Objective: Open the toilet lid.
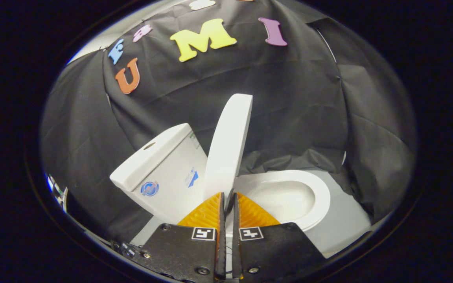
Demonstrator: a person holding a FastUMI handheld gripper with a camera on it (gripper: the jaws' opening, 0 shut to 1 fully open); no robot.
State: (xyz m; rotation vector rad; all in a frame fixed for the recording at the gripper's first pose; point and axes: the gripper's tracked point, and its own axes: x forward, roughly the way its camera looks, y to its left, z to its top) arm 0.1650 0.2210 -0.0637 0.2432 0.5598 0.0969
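While my fingers (228,198) pinch the lower edge of the lid (228,145), nearly closed on it, I should tip it gently back toward the tank (159,165) (it stands almost upright over the bowl (289,196)).

Light falls evenly from above, so the white toilet lid (228,141) and tank (159,165) look bright, almost washed out, against the dim black cloth. Soft shadow fills the bowl (287,196). Fisheye bending curves everything toward the rim. The hand-held gripper (228,196) is slightly soft, its fingers nearly together.
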